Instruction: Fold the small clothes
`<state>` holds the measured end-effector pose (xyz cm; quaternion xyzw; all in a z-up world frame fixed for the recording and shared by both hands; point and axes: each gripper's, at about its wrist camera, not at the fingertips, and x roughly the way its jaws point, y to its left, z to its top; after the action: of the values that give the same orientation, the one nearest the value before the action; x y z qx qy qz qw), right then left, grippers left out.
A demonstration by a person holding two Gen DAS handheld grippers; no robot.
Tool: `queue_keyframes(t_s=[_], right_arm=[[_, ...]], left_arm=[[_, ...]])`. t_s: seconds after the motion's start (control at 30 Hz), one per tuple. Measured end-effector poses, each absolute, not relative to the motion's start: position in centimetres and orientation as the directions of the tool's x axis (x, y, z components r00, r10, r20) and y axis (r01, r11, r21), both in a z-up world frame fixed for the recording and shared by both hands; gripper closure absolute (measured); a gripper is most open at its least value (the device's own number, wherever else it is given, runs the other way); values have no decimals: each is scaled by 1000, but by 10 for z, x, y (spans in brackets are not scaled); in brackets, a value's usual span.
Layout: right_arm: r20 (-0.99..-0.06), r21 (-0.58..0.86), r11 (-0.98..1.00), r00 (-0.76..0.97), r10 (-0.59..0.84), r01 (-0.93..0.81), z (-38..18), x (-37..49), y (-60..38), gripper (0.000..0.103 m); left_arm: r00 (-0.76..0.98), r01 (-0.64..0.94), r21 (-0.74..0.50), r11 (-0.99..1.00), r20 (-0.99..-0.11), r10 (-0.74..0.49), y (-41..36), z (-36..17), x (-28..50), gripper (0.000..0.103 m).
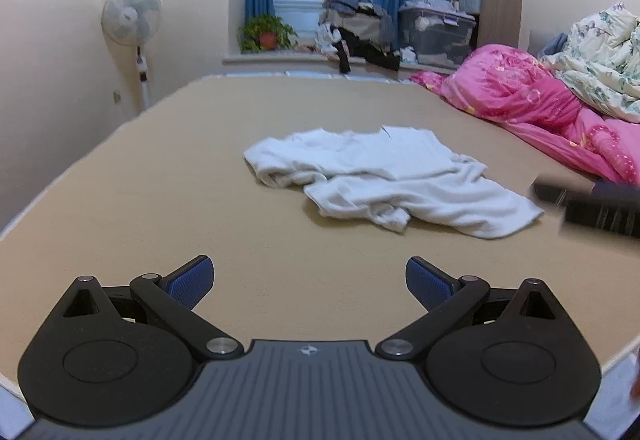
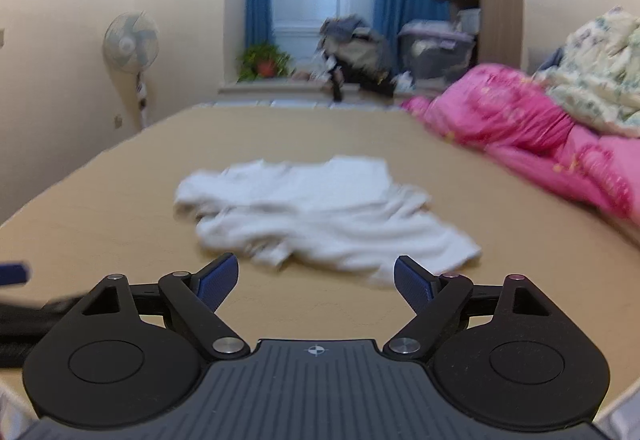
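Ahead of both wide-spread claws, left (image 1: 310,286) and right (image 2: 316,282), lies a limp, light shirt (image 1: 384,175); pinch its near hem.

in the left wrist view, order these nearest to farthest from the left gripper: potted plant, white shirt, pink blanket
From the left gripper:
1. white shirt, crumpled mid-table, straight ahead
2. pink blanket, farther back on the right
3. potted plant, on the window ledge beyond the table, left of centre

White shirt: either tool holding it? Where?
No. Left tool and right tool are both open and empty; the shirt lies loose on the table.
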<state>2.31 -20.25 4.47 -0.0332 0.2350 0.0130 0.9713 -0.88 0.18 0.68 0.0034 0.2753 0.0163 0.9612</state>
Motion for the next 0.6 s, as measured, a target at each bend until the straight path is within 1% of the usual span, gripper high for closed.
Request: queue_keyframes(t_s=[0.03,0.1,0.13,0.17,0.2,0.23,0.27,0.3,0.33,0.37,0.43,0.47,0.53,0.6], right_arm=[[-435,-65,997,900,-2,-30,49,29,-210,19],[-412,-80,997,911,-17,-18,54,49,-229,27],[-407,-84,997,913,-35,1,53,59,-240,37],[-407,-79,997,912,-56,26,51,68,-250,44],[-415,-61,997,907,-70,49,46,77,-262,48],[-436,-36,997,897,-72,62,41,85,-274,58],[-470,-12,997,879,-75,78,36,93,-282,68],[-496,16,996,866,-69,89,33,99,-291,70],[-501,33,996,864,-57,84,32,102,-296,70],[-499,25,997,865,-49,71,30,105,-298,69],[-499,-11,999,865,-44,45,27,113,-300,69],[-506,-15,999,862,-38,36,24,117,-302,69],[-527,-2,999,849,-32,37,20,129,-310,69],[-556,13,998,831,-38,55,15,138,-321,69]], left_arm=[[853,-44,29,999,-520,52,2,7,-8,1],[848,-45,36,998,-527,57,4,5,-5,1],[842,-51,46,998,-536,67,4,3,-2,3],[835,-60,50,997,-545,78,5,0,1,6],[828,-63,53,997,-555,82,5,-2,4,10],[816,-49,28,998,-575,56,6,-5,7,25],[800,-39,-26,999,-600,15,7,-9,13,49],[789,-30,-56,998,-614,-11,7,-13,20,61],[774,-21,-89,996,-632,-41,7,-18,30,80],[757,-14,-113,994,-650,-63,7,-23,38,92],[727,-20,-137,990,-682,-79,4,-33,63,93],[716,-28,-131,991,-694,-72,2,-37,72,93],[689,-35,-174,984,-718,-102,-4,-46,97,93],[661,-56,-267,962,-732,-164,-8,-57,128,92]])
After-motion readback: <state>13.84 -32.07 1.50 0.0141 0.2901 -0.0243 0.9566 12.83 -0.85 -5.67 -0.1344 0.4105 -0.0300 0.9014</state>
